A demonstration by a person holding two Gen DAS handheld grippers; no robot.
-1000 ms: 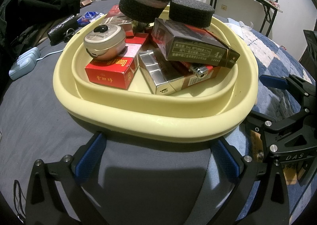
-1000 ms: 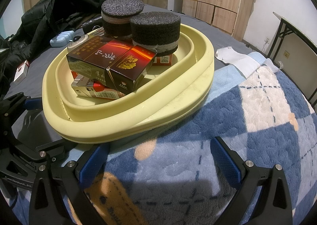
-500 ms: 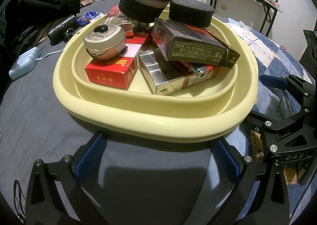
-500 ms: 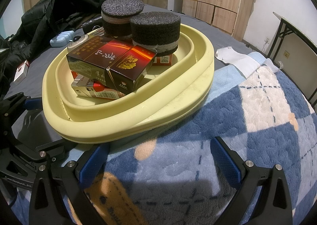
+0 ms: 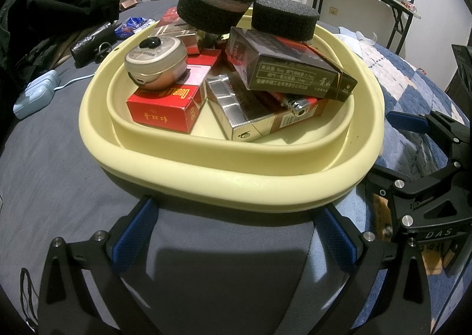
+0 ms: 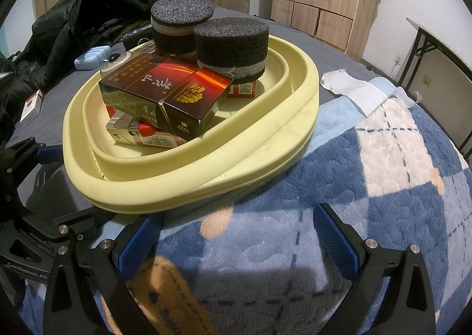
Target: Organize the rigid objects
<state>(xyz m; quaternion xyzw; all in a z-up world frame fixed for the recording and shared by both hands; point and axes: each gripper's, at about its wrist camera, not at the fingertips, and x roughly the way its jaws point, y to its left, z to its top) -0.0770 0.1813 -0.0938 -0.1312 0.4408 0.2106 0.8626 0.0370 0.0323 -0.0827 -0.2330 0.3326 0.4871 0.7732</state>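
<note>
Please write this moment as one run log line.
left tongs: open, empty | right tongs: open, empty | basin: full, on bed | phase: idle

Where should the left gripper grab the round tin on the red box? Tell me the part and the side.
Grip the round tin across its curved side wall, coming in from the front over the basin rim. It sits on top of the red box, its sides exposed, so the open left gripper could probably straddle it; its domed lid offers no hold.

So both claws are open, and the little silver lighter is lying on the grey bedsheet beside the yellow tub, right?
Not quite. The lighter lies inside the yellow tub, on the cigarette packs, as the left wrist view shows. Both the left claw and the right claw are open.
</note>
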